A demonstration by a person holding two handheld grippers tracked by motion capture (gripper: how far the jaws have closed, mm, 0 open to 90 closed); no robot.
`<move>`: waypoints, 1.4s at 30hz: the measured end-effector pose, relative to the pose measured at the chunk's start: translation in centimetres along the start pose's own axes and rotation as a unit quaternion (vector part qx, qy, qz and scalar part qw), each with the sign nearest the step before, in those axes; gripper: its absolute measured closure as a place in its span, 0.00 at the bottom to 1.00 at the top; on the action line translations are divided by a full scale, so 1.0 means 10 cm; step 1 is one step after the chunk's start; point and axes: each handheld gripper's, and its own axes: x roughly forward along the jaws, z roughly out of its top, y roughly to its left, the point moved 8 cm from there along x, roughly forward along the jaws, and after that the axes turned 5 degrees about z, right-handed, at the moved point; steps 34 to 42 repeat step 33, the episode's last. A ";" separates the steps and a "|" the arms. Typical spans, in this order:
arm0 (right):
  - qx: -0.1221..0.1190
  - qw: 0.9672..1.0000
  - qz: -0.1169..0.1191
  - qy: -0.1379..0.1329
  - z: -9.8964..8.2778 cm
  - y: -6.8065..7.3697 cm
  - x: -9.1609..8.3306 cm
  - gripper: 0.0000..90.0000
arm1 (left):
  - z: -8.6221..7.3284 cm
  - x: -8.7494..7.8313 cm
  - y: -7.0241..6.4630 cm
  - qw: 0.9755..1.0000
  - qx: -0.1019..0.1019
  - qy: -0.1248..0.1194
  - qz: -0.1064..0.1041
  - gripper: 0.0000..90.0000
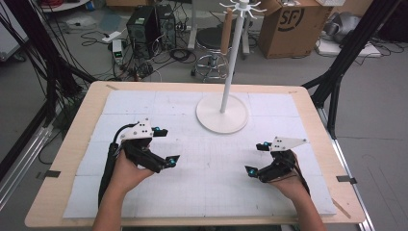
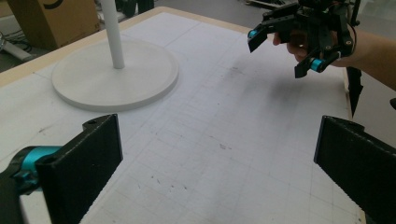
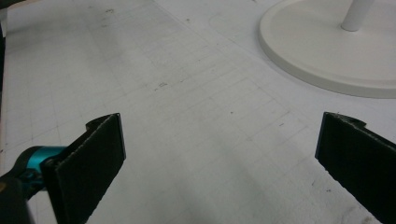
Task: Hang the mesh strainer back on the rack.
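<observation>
Here, both grippers, left [image 1: 163,146] and right [image 1: 256,158], hover with fingers apart, empty. The stand [image 1: 223,111] sits upper centre of the worktop [image 1: 86,139]; stiff, probably bottom-heavy, so grip its slim pole.

White stand [image 1: 223,115], round flat base on the mat's far centre, upright pole, pegs at top.

Stand [image 1: 222,113] mid-table [image 1: 72,144] — behind both grippers
</observation>
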 end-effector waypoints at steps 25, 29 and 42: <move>0.000 1.000 0.004 0.000 0.00 0.01 0.02 0.01 | -0.08 -0.03 0.04 1.000 -0.001 0.005 0.012 0.02; 0.000 1.000 0.004 0.001 0.00 0.01 0.02 0.01 | -0.08 -0.04 0.06 1.000 -0.003 0.005 0.013 0.02; 0.000 1.000 0.005 0.000 0.00 0.01 0.02 0.01 | -0.09 -0.04 0.06 1.000 -0.006 0.004 0.012 0.02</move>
